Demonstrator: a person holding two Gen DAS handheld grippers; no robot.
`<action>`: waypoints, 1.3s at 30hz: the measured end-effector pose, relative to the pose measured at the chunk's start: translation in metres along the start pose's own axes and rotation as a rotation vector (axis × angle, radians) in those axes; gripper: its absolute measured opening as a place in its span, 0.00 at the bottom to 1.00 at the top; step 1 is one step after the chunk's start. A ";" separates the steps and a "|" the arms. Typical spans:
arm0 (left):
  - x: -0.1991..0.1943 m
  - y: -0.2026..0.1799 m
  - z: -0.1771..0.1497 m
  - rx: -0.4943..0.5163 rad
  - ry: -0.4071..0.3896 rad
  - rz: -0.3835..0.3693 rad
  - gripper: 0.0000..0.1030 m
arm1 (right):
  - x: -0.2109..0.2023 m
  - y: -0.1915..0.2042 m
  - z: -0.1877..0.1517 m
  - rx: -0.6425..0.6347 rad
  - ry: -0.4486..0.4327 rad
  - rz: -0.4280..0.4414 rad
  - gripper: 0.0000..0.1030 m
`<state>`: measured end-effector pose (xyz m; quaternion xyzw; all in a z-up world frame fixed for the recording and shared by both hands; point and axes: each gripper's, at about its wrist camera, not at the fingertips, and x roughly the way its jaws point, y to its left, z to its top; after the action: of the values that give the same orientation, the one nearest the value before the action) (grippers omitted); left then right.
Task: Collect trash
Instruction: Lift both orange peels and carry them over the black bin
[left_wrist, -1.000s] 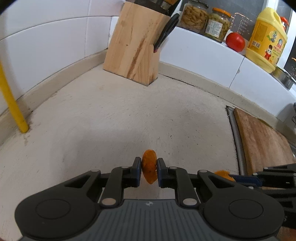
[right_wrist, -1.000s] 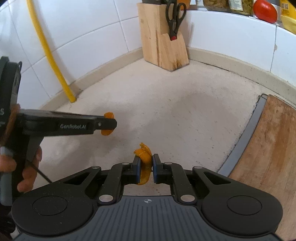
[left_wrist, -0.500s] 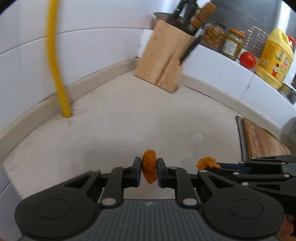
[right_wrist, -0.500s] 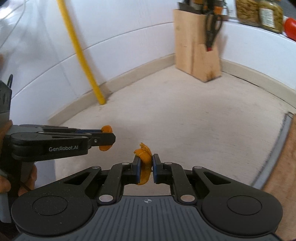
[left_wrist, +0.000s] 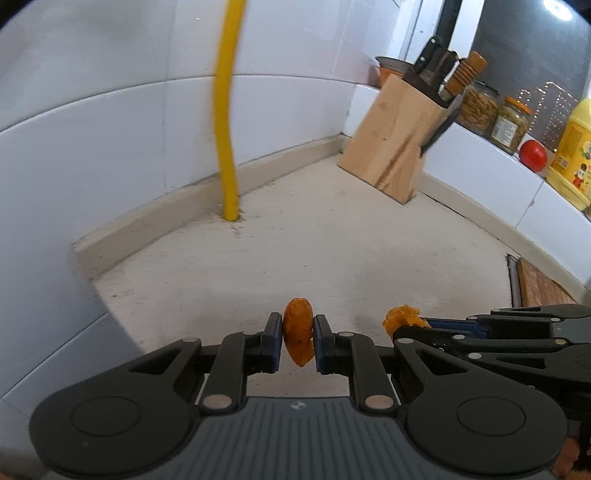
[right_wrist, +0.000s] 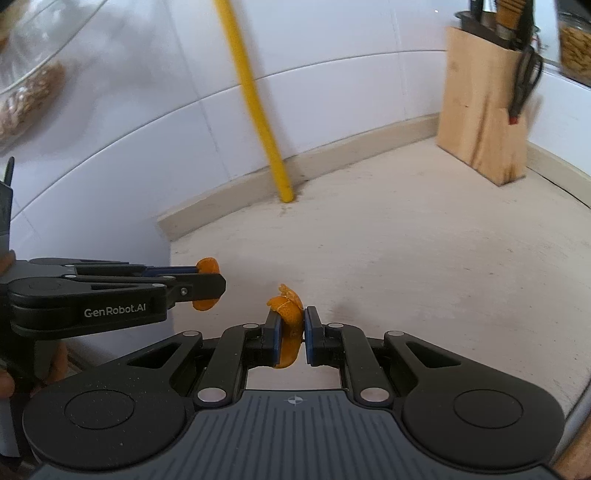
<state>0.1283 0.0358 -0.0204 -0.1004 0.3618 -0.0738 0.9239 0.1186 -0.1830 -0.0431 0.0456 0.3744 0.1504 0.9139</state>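
My left gripper (left_wrist: 297, 338) is shut on a piece of orange peel (left_wrist: 298, 334) and holds it above the beige counter (left_wrist: 332, 251). My right gripper (right_wrist: 293, 332) is shut on a second, curled piece of orange peel (right_wrist: 287, 325). In the left wrist view the right gripper comes in from the right with its peel (left_wrist: 400, 317) at its tip. In the right wrist view the left gripper (right_wrist: 207, 284) comes in from the left with its peel (right_wrist: 207, 266). Both are near the counter's left end.
A yellow pipe (left_wrist: 227, 147) stands against the white tiled wall. A wooden knife block (left_wrist: 395, 147) stands in the back corner. Jars (left_wrist: 511, 123), a tomato (left_wrist: 532, 155) and a yellow bottle (left_wrist: 574, 162) sit on the ledge. A wooden cutting board (left_wrist: 539, 286) lies at right.
Both grippers have swung left together with their peels held; the yellow pipe and the counter's left end have come into the middle of view, the knife block has shifted right.
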 end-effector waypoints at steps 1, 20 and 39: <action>-0.002 0.002 0.000 -0.004 -0.004 0.003 0.12 | 0.000 0.002 0.000 -0.003 0.000 0.004 0.16; -0.044 0.055 -0.018 -0.081 -0.056 0.104 0.12 | 0.017 0.067 0.009 -0.119 0.020 0.103 0.16; -0.093 0.107 -0.053 -0.193 -0.093 0.229 0.13 | 0.039 0.145 0.005 -0.246 0.068 0.225 0.16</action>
<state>0.0311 0.1516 -0.0237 -0.1500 0.3332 0.0717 0.9281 0.1133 -0.0327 -0.0375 -0.0302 0.3763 0.2981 0.8767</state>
